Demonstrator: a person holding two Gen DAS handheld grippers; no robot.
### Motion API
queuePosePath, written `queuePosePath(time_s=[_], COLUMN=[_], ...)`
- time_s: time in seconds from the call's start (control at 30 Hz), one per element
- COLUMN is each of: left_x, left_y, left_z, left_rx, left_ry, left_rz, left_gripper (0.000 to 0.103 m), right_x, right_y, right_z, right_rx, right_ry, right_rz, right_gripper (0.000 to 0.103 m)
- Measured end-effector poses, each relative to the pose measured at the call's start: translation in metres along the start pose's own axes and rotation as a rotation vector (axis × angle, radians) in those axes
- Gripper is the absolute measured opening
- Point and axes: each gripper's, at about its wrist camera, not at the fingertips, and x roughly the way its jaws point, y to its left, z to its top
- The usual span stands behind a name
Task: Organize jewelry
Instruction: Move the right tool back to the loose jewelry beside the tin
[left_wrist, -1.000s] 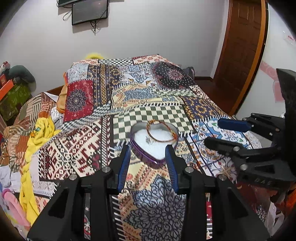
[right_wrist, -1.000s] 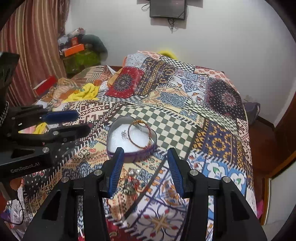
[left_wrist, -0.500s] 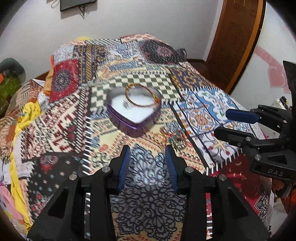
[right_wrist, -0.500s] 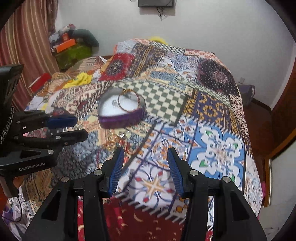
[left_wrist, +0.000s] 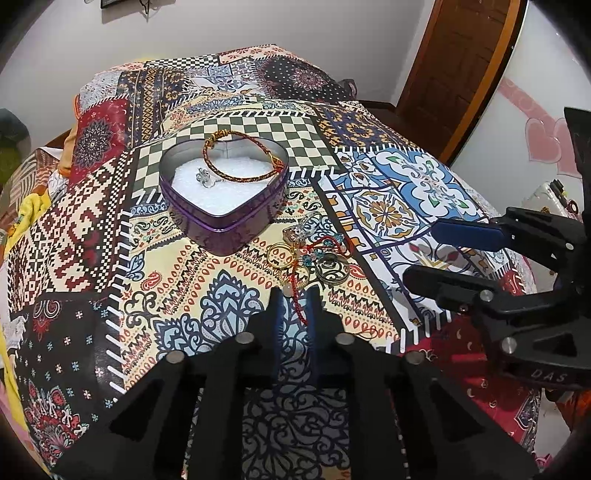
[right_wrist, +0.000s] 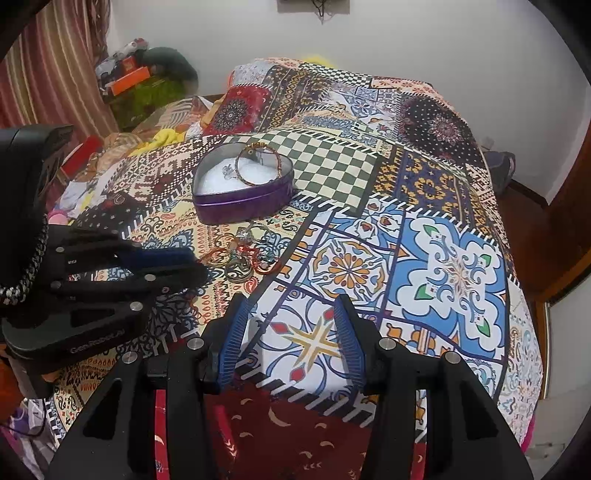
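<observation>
Red cord (left_wrist: 297, 306) now sits between the left gripper (left_wrist: 294, 295) jaws, which have just been closing on it; pickup underway. Right gripper (right_wrist: 291, 317) idle, unclenched. Tin (left_wrist: 221, 225) beyond the jewelry pile (left_wrist: 310, 254).

A: What are the tools like?
B: Both the left gripper (left_wrist: 295, 295) and the right gripper (right_wrist: 291, 325) are black angular frames with round silver screws and ribbed blue pads (right_wrist: 232, 341).
A: Any markings?
B: White "GenRobot.AI" lettering on the left one, "DAS" on the right, plus a braided black-and-white cord (right_wrist: 26, 273)
</observation>
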Motion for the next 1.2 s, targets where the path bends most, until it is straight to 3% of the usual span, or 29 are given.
queuePosePath(time_s=[0.13,0.3,0.77,0.93,1.03,1.2], left_x=[0.000,-0.009,-0.049,-0.049,-0.049,-0.055], left_y=[0.003,0.010,0.020,0.021,0.021,0.019], left_z=[-0.001,-0.002,0.005,0.006,0.006,0.007], left_rx=[-0.006,-0.031,-0.046,-0.059,-0.066,-0.061], left_ry=[-0.014,-0.068,-0.175,-0.175,-0.172,-0.181], left_rz=[0.016,0.053,0.023,0.019,0.020,0.021], left_gripper=[0.000,0.000,0.000,0.000,0.000,0.000], right_x=[0.006,0.014,0.043,0.048,0.049,0.045], right_y=[0.005,0.014,0.030,0.030,0.030,0.034], right_z=[0.003,0.009,0.026,0.026,0.027,0.027], right_rx=[-0.018,-0.057,-0.136,-0.139,-0.148,-0.171], right_ry=[0.014,0.036,0.107,0.117,0.116,0.090], right_rz=[0.016,0.033,0.073,0.091,0.089,0.075], right_gripper=[0.045,0.045,0.044,0.033,0.021,0.020])
